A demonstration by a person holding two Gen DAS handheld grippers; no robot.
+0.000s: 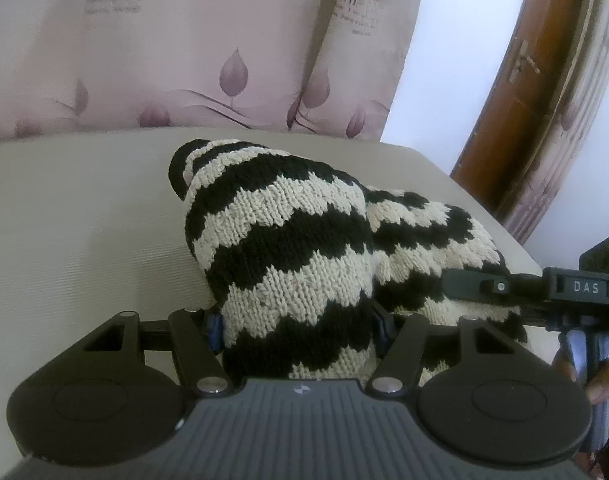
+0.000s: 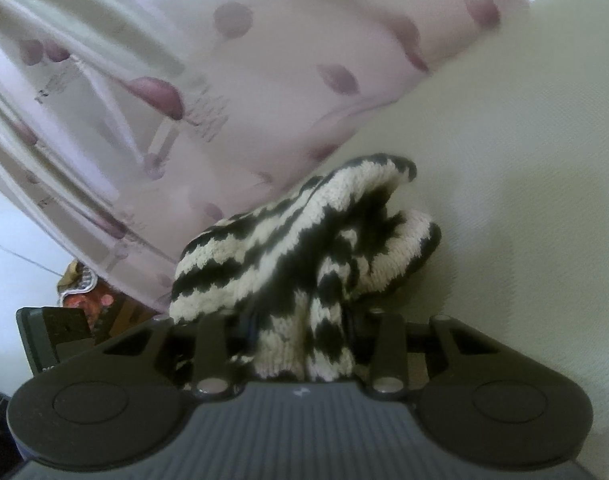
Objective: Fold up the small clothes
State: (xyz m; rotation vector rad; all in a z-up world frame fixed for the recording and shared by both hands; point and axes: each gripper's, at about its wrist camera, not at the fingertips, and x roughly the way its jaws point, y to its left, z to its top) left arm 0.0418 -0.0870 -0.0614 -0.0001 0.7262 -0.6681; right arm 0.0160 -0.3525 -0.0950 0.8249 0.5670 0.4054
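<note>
A small knit garment [image 1: 288, 240] with black and cream zigzag stripes is bunched up and lifted over a cream surface [image 1: 84, 220]. My left gripper [image 1: 296, 328] is shut on one part of it, and the blue pads [image 1: 215, 330] press the knit from both sides. In the right wrist view the same garment [image 2: 304, 240] hangs in folds from my right gripper [image 2: 300, 328], which is shut on a gathered bunch of it. The right gripper's black finger [image 1: 500, 288] also shows at the right of the left wrist view, lying against the knit.
A pale pink curtain [image 1: 184, 40] with leaf prints hangs behind the surface. A brown wooden door frame [image 1: 516, 100] stands at the right. A person's hand [image 1: 596, 380] holds the right gripper's handle. Colourful clutter [image 2: 88, 296] lies low at the left.
</note>
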